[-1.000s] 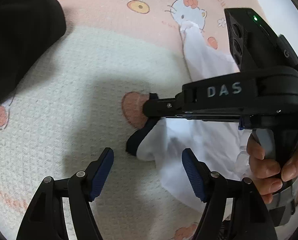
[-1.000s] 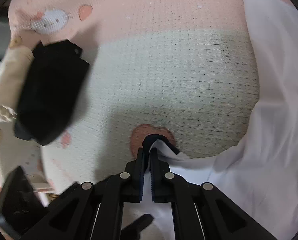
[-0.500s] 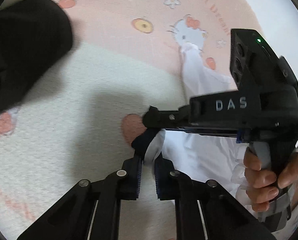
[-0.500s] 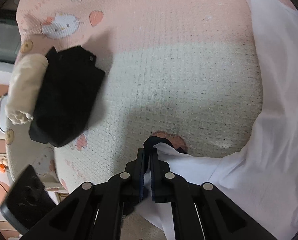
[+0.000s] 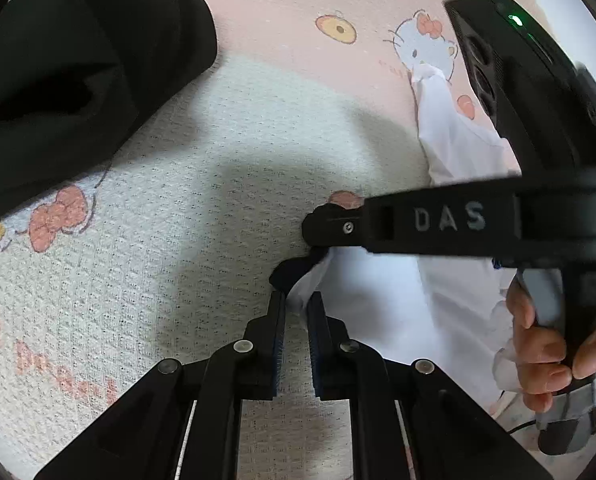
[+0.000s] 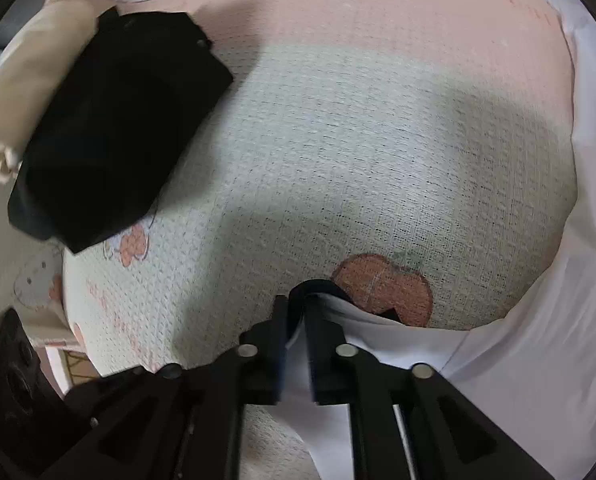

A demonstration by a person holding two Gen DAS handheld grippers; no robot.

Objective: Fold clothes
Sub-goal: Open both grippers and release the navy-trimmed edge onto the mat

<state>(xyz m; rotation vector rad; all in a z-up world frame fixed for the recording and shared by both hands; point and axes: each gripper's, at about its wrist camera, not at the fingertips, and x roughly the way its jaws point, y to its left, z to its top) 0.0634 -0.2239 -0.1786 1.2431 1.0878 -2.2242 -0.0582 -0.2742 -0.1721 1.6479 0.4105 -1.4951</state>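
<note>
White shirt (image 5: 382,312): spread on the bedsheet (image 5: 202,208), dark-trimmed corner raised. Left gripper (image 5: 297,304): jaws nearly closed, corner pinched. Right gripper (image 6: 296,312): jaws just opened slightly, fabric between them, grip not discernible. Black garment (image 6: 110,136): folded, well apart.

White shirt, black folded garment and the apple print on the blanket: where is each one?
white shirt (image 6: 538,320): right wrist view, on its spread body at the right.
black folded garment (image 6: 118,132): right wrist view, on its top face.
apple print (image 6: 382,284): right wrist view, on its orange middle.
</note>
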